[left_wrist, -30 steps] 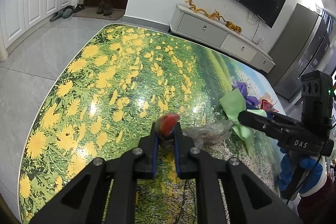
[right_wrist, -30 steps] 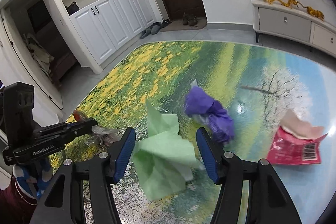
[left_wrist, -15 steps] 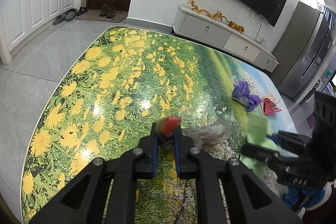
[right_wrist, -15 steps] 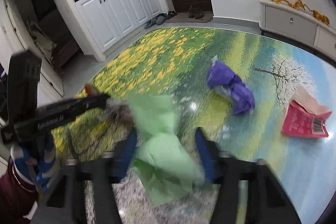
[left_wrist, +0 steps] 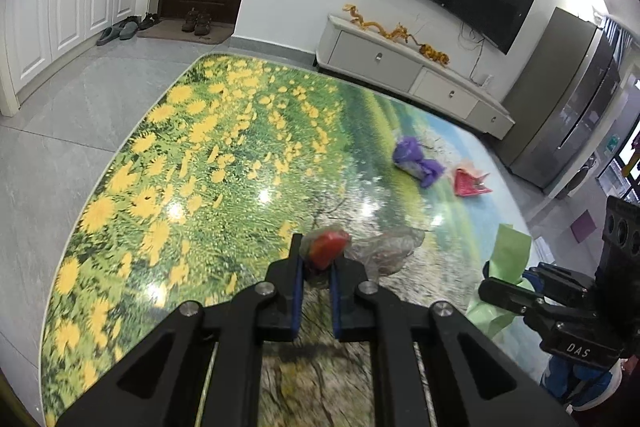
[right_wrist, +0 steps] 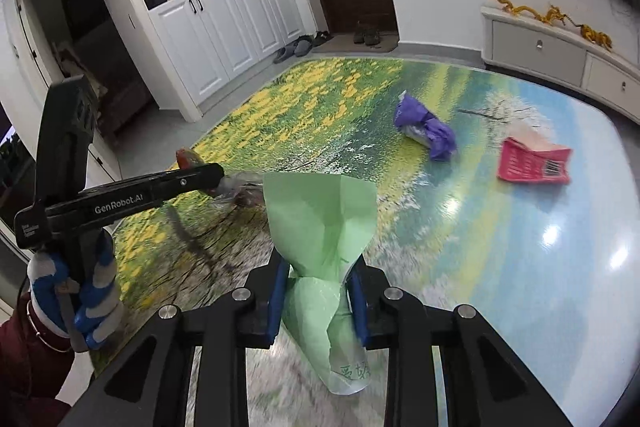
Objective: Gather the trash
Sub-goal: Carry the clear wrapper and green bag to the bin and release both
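The left gripper (left_wrist: pixel 314 265) is clamping a clear wrapper with a red scrap (left_wrist: pixel 328 251), lifting it off the printed table (left_wrist: pixel 224 163). The right gripper (right_wrist: pixel 318 293) is closing its jaws, pinching the green bag (right_wrist: pixel 320 223) between them, probably as the collection container. Beyond the bag, the purple wad (right_wrist: pixel 426 131) and red packet (right_wrist: pixel 532 165) are lying toward the table's far edge, with bare tabletop around them for approach.

tabletop (right_wrist: pixel 280 395) smeared by motion near both cameras, green bag (right_wrist: pixel 344 379) print unreadable, red-topped clear wrapper (left_wrist: pixel 326 247) blurred
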Tool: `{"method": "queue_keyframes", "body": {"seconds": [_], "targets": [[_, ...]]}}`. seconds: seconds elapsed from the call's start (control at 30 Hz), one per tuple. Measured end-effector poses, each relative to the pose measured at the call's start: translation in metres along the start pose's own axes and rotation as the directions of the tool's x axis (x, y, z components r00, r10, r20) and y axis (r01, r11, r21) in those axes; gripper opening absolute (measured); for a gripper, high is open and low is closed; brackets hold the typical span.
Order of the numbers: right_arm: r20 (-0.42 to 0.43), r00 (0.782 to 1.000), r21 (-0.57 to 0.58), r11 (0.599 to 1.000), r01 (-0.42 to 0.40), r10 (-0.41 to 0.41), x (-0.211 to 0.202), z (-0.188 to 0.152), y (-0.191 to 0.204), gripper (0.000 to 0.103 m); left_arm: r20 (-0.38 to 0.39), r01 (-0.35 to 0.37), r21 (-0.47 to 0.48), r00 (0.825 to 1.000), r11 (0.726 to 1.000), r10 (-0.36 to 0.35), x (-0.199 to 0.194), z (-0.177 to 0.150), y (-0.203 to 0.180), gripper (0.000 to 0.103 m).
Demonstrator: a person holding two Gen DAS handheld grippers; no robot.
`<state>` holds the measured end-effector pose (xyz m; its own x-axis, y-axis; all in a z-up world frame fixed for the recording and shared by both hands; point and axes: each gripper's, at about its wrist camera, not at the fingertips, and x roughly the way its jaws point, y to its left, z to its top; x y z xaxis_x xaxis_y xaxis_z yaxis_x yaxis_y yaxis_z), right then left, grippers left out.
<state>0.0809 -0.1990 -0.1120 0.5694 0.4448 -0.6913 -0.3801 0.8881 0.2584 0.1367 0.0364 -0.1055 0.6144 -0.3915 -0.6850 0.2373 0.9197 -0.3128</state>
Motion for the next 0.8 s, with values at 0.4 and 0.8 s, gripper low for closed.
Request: {"method": "queue_keyframes", "body": {"seconds": [0.4, 0.8], "targets": [[0.161, 0.981, 0.067, 0.992, 0.103, -0.113, -0.111, -0.025, -0.011, 0.026, 0.05, 0.042, 0.098, 0.998, 0.994, -0.047, -0.061, -0.007, -0.053, 0.01], [0.236, 0.911, 0.221, 0.932, 0.288, -0.337, -0.217, -0.085, -0.069, 0.027, 0.001, 0.126, 0.312, 0.991, 0.942, -0.132, -0.068, -0.011, -0.169, 0.01]]}}
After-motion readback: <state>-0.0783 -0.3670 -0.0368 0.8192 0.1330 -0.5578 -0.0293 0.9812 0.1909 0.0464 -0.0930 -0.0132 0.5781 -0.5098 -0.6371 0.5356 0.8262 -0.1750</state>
